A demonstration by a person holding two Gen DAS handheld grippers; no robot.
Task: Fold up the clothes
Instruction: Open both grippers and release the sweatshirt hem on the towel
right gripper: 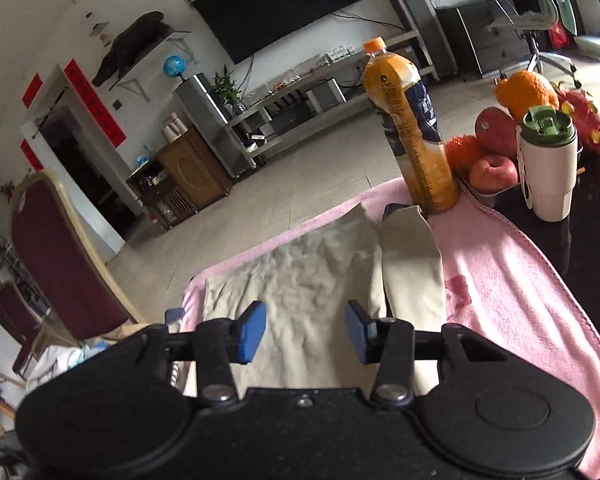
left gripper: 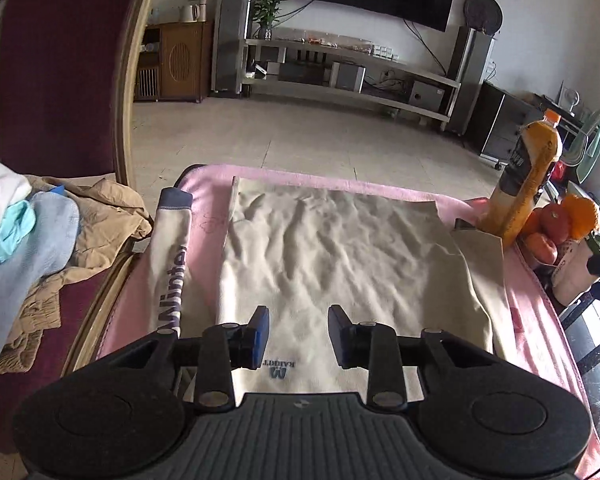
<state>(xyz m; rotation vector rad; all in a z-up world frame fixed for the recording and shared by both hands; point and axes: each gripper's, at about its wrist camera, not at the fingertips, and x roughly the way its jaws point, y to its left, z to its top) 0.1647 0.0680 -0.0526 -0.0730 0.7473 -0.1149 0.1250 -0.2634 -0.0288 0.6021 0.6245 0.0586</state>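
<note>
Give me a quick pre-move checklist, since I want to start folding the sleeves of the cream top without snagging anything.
1. Left gripper empty, jaws apart: ok.
2. Right gripper empty, jaws apart: ok.
3. Cream top spread flat on the pink towel: ok, though wrinkled.
4. Printed sleeve lying out straight at the body's side, free to fold in: ok.
5. Plain sleeve clear of the orange drink bottle: not ok, its cuff lies right at the bottle's base.
6. Hem edge nearest the grippers: cannot tell, hidden by them.
</note>
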